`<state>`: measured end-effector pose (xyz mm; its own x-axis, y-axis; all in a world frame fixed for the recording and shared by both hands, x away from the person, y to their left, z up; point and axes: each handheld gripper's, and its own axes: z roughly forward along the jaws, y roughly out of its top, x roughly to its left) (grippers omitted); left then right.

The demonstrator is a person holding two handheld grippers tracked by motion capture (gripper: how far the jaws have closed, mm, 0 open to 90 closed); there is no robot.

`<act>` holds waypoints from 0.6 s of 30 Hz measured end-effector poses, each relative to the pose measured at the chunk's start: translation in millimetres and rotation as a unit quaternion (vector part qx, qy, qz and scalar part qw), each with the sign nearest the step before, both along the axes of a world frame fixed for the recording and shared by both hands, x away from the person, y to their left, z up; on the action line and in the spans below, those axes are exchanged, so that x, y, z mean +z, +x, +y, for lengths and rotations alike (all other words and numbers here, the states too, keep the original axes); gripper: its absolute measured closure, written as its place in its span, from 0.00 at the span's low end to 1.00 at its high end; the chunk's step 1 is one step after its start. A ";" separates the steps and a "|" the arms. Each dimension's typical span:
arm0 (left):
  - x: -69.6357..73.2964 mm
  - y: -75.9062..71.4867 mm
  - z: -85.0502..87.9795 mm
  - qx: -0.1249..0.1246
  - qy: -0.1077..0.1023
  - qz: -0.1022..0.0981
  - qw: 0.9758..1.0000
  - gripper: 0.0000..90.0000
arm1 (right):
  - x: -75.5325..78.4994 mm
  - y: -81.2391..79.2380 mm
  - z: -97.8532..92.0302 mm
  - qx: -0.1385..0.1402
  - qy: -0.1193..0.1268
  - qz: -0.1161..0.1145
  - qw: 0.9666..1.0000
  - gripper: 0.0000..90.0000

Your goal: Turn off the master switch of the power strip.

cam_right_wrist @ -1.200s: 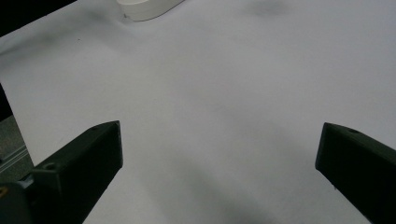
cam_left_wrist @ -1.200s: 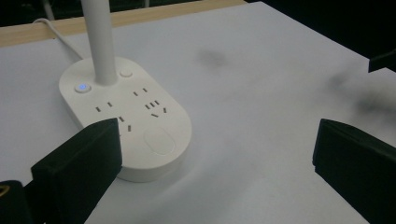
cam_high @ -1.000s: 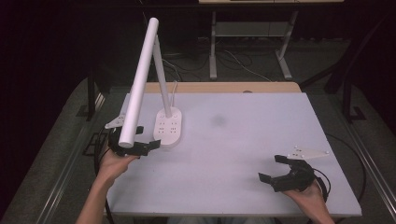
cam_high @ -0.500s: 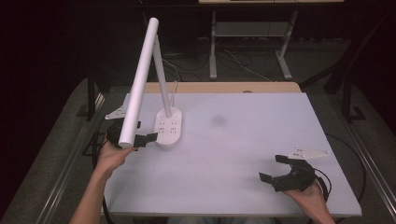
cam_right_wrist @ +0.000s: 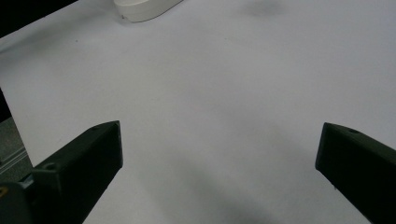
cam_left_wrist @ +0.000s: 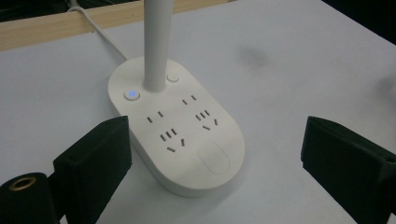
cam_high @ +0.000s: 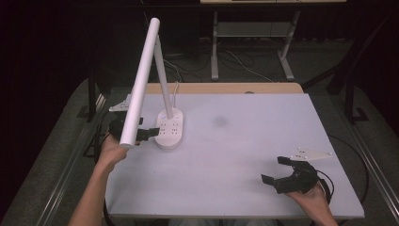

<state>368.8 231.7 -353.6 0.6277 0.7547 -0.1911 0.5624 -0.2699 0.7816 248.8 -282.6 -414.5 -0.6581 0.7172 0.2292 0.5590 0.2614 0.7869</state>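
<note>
A white desk lamp stands at the table's left: an oval base (cam_high: 169, 129) with socket holes, an upright stem (cam_high: 162, 75) and a long tube head (cam_high: 141, 80) slanting toward me. In the left gripper view a small blue button (cam_left_wrist: 132, 94) glows on the base (cam_left_wrist: 177, 130). My left gripper (cam_high: 147, 133) is at the base's left side, partly hidden by the tube head. Its jaws have just been closing a little and stand open (cam_left_wrist: 215, 135), with the base's near end between them, untouched. My right gripper (cam_high: 274, 169) rests open near the front right, over bare table (cam_right_wrist: 219, 135).
The white table (cam_high: 244, 141) has a wooden strip (cam_high: 226, 88) along its back edge. The lamp's cord (cam_left_wrist: 100, 37) runs off over that strip. A faint dark smudge (cam_high: 219, 121) marks the table's middle. Metal table legs (cam_high: 214, 52) stand on the floor beyond.
My left gripper has moved away from me and closer to the lamp base, now half under the tube head. The right gripper has stayed where it was.
</note>
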 end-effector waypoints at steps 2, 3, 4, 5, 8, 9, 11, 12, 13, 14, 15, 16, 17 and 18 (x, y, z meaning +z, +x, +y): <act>2.1 2.9 -0.8 0.000 0.003 0.001 1.000 0.10 | -0.1 0.1 -0.4 0.000 -0.001 -0.001 1.000 0.00; 2.9 4.5 -0.9 0.000 0.002 0.001 1.000 0.10 | 0.0 0.0 -0.5 0.000 0.000 -0.001 1.000 0.00; 3.3 6.3 -0.6 -0.002 0.002 0.000 1.000 0.11 | 0.0 -0.1 -0.8 -0.001 -0.001 -0.002 1.000 0.00; 3.5 9.5 -0.6 -0.001 0.002 -0.001 1.000 0.12 | 0.2 -0.6 -0.9 -0.003 0.000 0.000 1.000 0.00; 3.0 12.4 -1.5 0.004 0.001 0.003 1.000 0.14 | 0.1 -1.7 -1.4 -0.003 -0.001 -0.002 1.000 0.00; 2.7 14.2 -1.7 0.003 0.002 0.003 1.000 0.15 | 0.0 -1.9 -1.7 -0.003 -0.001 -0.003 1.000 0.00; 2.8 17.5 -2.0 0.006 0.005 0.007 1.000 0.15 | -0.4 -1.9 -2.4 -0.002 -0.002 -0.004 1.000 0.00; 2.9 18.9 -1.9 0.006 0.006 0.008 1.000 0.16 | -0.4 -2.1 -2.6 -0.002 -0.003 -0.003 1.000 0.00; 3.3 20.3 -1.5 0.006 0.007 0.009 1.000 0.16 | -0.4 -2.1 -2.6 -0.002 -0.003 -0.003 1.000 0.00; 3.6 21.4 -1.7 0.010 0.005 0.012 1.000 0.16 | -0.5 -2.0 -2.7 -0.003 -0.003 -0.003 1.000 0.00; 3.9 22.6 -1.4 0.011 0.005 0.013 1.000 0.17 | -0.6 -1.9 -2.7 -0.002 -0.003 -0.003 1.000 0.00; 4.4 23.7 -1.2 0.014 0.005 0.015 1.000 0.17 | -0.6 -2.0 -2.2 -0.002 -0.003 -0.001 1.000 0.00; 4.6 27.9 0.5 0.007 0.008 0.011 1.000 0.18 | -0.7 -2.0 -1.9 -0.002 -0.003 -0.001 1.000 0.00; 4.6 27.9 0.5 0.007 0.008 0.011 1.000 0.19 | -0.8 -2.0 -1.6 -0.002 -0.004 -0.001 1.000 0.00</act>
